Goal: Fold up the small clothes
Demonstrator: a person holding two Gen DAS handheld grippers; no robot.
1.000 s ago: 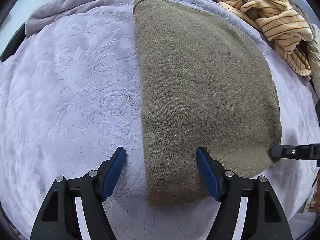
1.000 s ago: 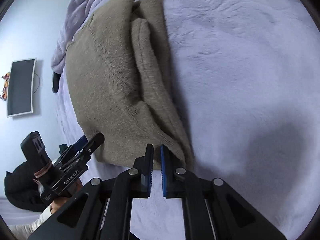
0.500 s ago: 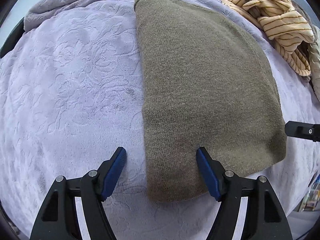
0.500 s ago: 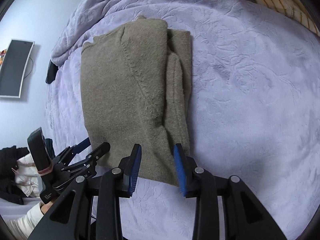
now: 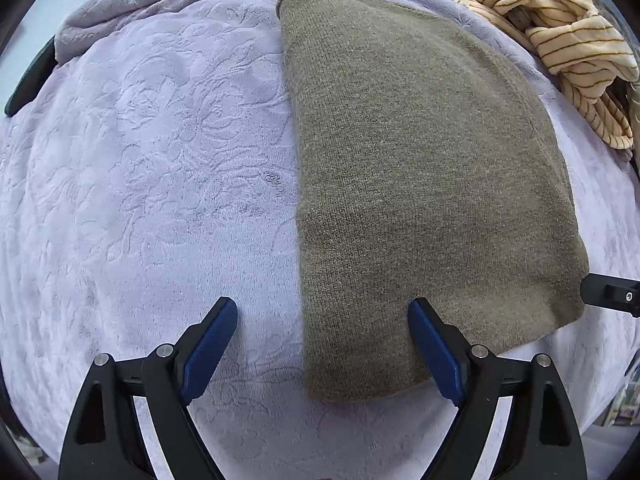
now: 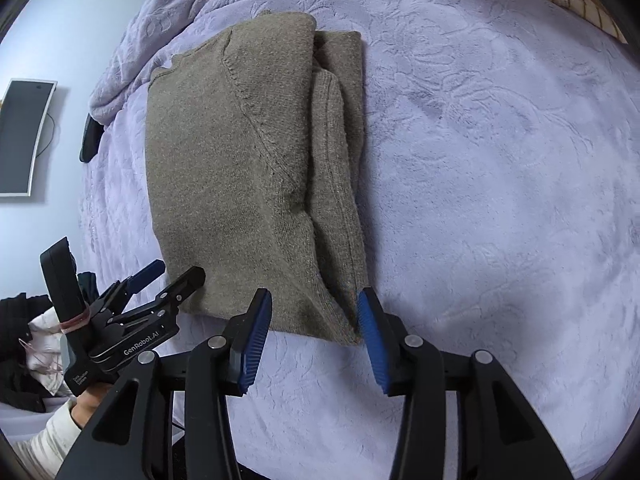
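Note:
An olive-brown knitted sweater (image 5: 420, 180) lies folded flat on the lilac blanket (image 5: 140, 180). My left gripper (image 5: 322, 308) points straight down over its near left corner. Its jaws are opening, and the pads stand clear of the cloth on both sides. In the right wrist view the sweater (image 6: 224, 168) shows its folded sleeve layers along the right edge. My right gripper (image 6: 315, 300) hovers above the near right corner with its jaws opening and nothing pressed between the pads. The left gripper (image 6: 178, 270) appears at the sweater's other near corner.
A crumpled yellow striped garment (image 5: 560, 40) lies at the far right of the bed. A monitor (image 6: 24, 136) hangs on the wall to the left, and a dark object (image 6: 90, 140) sits at the bed's edge. A person's sleeve (image 6: 44, 440) shows at lower left.
The right jaws went from shut to open and lifted back from the sweater's near corner. The left jaws spread a little wider; the left hand stayed put.

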